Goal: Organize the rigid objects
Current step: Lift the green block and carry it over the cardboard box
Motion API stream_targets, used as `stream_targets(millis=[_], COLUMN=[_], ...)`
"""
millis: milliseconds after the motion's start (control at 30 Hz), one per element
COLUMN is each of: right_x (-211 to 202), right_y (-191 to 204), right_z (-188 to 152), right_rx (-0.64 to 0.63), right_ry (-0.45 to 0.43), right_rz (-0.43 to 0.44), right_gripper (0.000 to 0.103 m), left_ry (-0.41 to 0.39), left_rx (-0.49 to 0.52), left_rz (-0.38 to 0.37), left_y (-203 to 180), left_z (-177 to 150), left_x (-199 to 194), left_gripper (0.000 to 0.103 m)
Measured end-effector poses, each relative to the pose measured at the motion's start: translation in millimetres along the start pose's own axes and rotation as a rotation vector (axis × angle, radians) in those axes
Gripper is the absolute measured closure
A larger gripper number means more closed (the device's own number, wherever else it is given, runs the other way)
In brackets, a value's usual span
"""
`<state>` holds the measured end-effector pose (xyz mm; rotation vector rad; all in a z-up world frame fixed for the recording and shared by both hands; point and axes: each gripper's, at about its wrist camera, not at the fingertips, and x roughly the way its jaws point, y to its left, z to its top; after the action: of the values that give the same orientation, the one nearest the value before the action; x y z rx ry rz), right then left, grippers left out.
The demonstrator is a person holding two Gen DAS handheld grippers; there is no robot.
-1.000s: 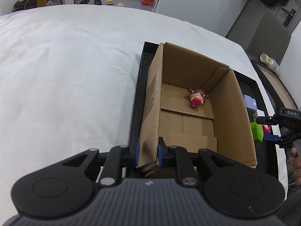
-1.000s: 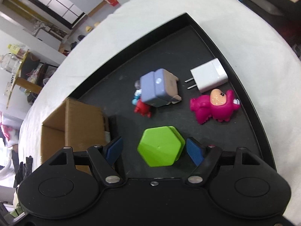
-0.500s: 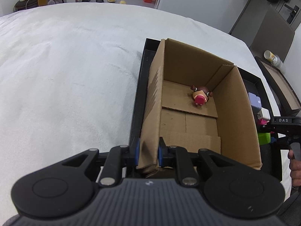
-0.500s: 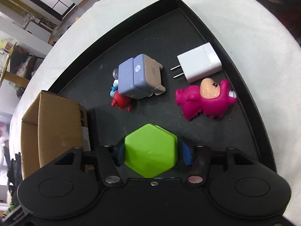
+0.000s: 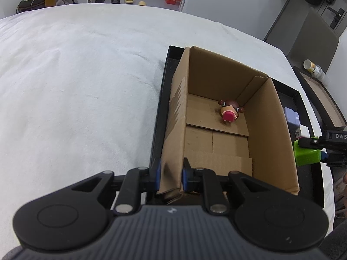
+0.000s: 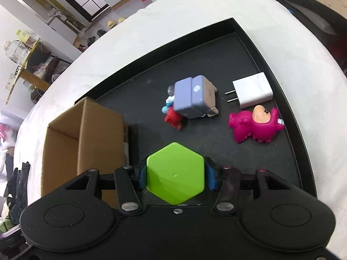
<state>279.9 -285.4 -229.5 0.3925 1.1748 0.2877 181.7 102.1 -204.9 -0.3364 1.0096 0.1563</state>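
My left gripper [image 5: 171, 173] is shut on the near left wall of an open cardboard box [image 5: 216, 82]. The box stands in a black tray [image 5: 160, 112] and holds a small doll figure [image 5: 229, 111]. My right gripper [image 6: 176, 176] has its jaws closing, and its blue pads press both sides of a green hexagonal block [image 6: 175, 169], held just above the tray floor [image 6: 216, 151]. In the left wrist view the green block [image 5: 306, 155] hangs right of the box, in the right gripper [image 5: 316, 151].
On the tray lie a purple cube toy [image 6: 194, 99], a small red figure [image 6: 173, 119], a white plug charger [image 6: 252, 90] and a pink dinosaur figure [image 6: 256, 125]. White cloth [image 5: 76, 86] covers the table. The cardboard box [image 6: 63, 143] stands left of the block.
The right gripper's jaws closed onto the green block and raised it slightly off the tray. The left gripper kept its hold on the box wall.
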Motion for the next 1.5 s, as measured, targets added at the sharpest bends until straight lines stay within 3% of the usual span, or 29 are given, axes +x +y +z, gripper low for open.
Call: stream_targets(millis=[533,1500], right_x=[-27,-13], right_y=[54,184], right_z=[12,12], right_rx=[-0.088,-0.313], right_ry=[-0.081,-0.070], right_rz=[-0.002,0.026], right_gripper=[0.053,0.053], left_ry=[-0.009,-0.024], left_rx=[-0.013,-0.043], left_rz=[-0.040,-0.132], left_y=[5,20], left_z=[-2,-5], left_x=[-2,0], left_gripper=[0.088,0.085])
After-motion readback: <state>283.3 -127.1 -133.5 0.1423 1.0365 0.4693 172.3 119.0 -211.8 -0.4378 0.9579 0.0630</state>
